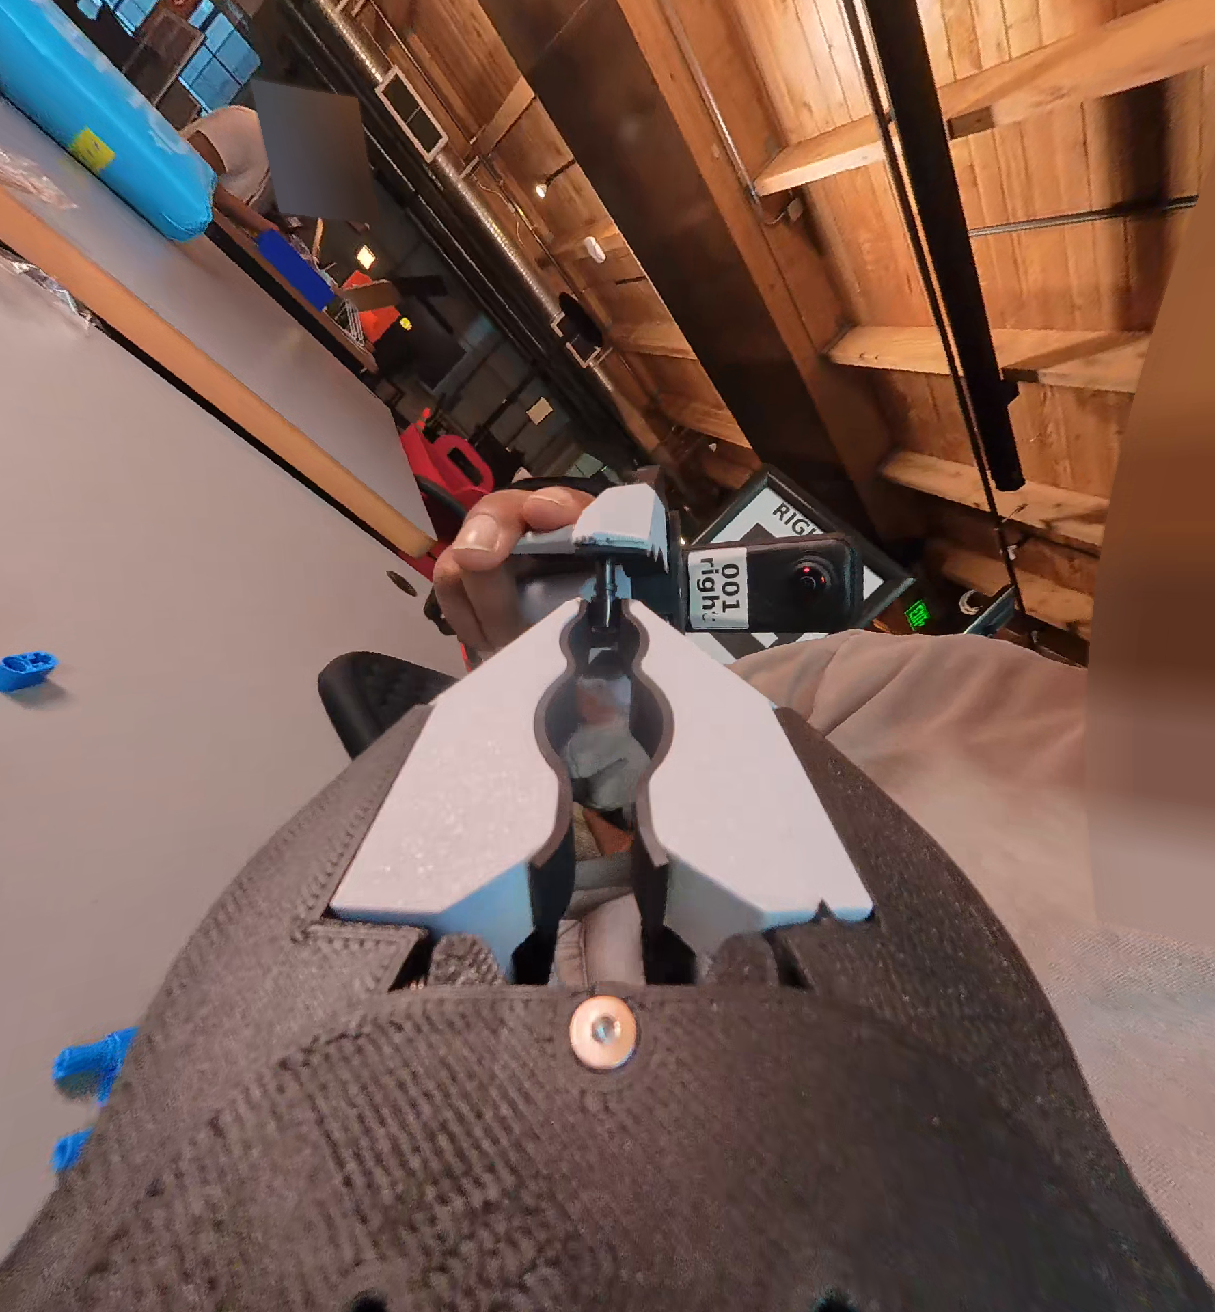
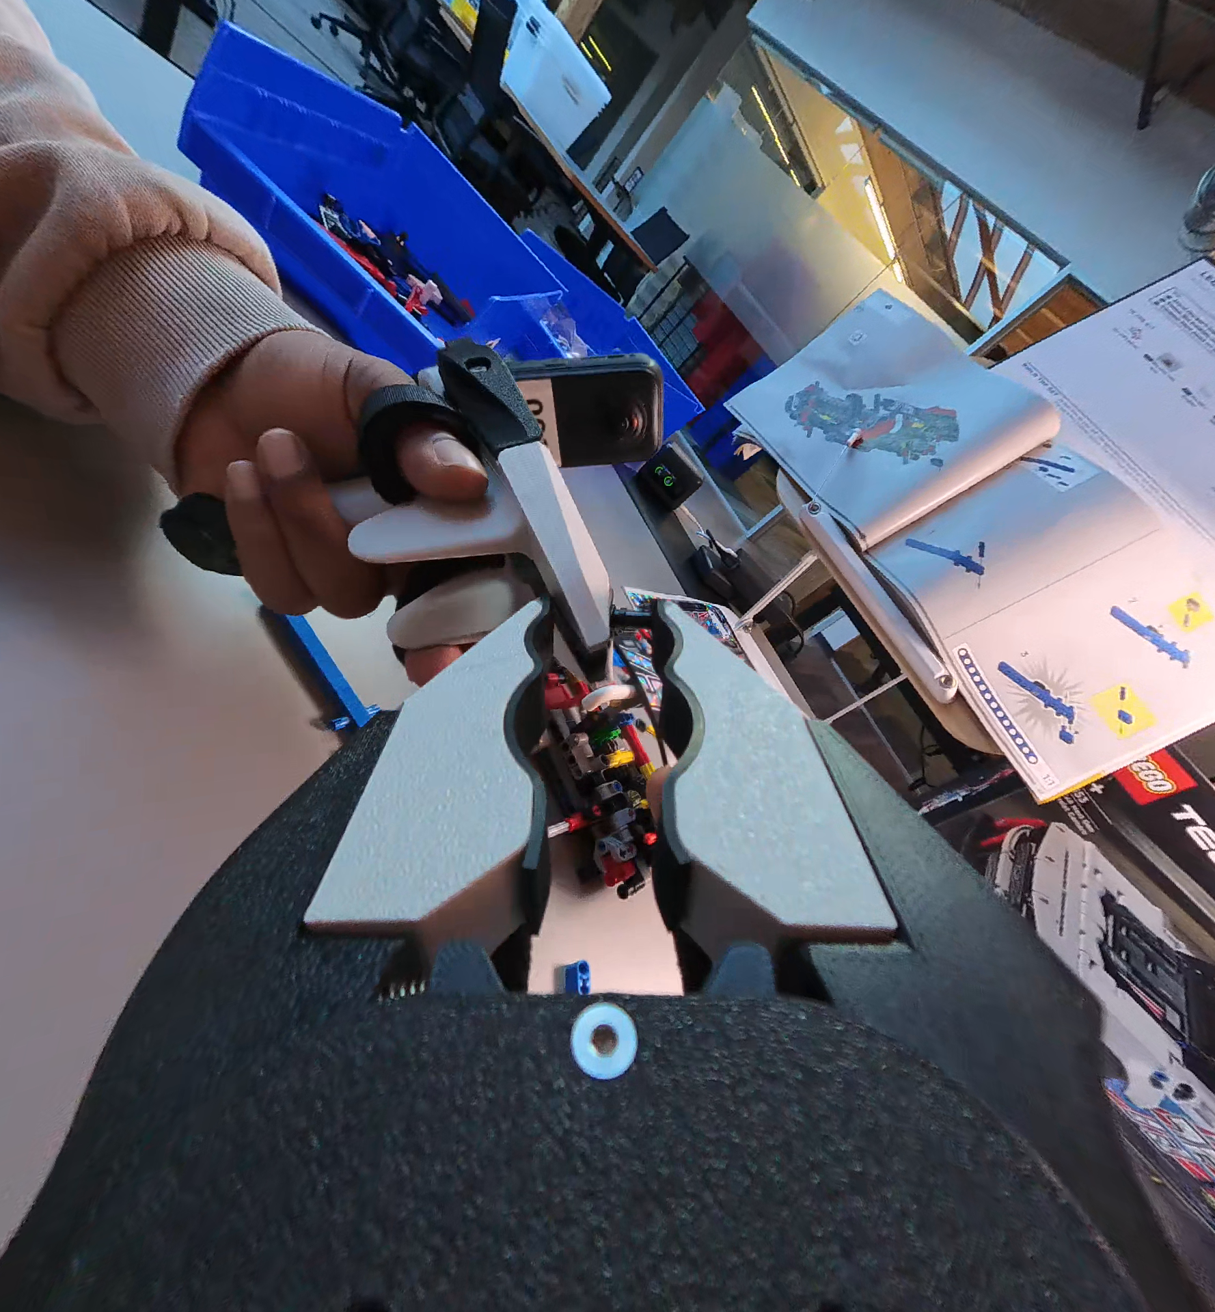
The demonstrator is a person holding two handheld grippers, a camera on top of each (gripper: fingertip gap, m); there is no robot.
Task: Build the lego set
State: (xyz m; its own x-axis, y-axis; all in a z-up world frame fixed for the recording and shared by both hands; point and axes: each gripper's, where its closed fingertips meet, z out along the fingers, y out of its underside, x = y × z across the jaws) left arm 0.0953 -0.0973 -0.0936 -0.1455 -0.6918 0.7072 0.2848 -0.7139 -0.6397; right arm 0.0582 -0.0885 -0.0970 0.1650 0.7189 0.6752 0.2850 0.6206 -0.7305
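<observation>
Grippers meet over a small black part

Blue pieces [image 1: 21,671] lie loose on my table [image 1: 129,568] at the left of the left wrist view. At centre, my left gripper [image 1: 601,625] has its tips pinched together on a small black part [image 1: 603,596], whose other end sits under the tip of my right gripper [image 1: 615,547]; I judge I am holding them nose to nose to pass or join it. In the right wrist view my left hand [image 2: 321,483] sits at left. At centre my right gripper's jaws stand slightly apart; whether they grip anything I cannot tell. The half-built model [image 2: 601,767] lies below. The instruction booklet [image 2: 1016,568] stands propped at right for reading.
</observation>
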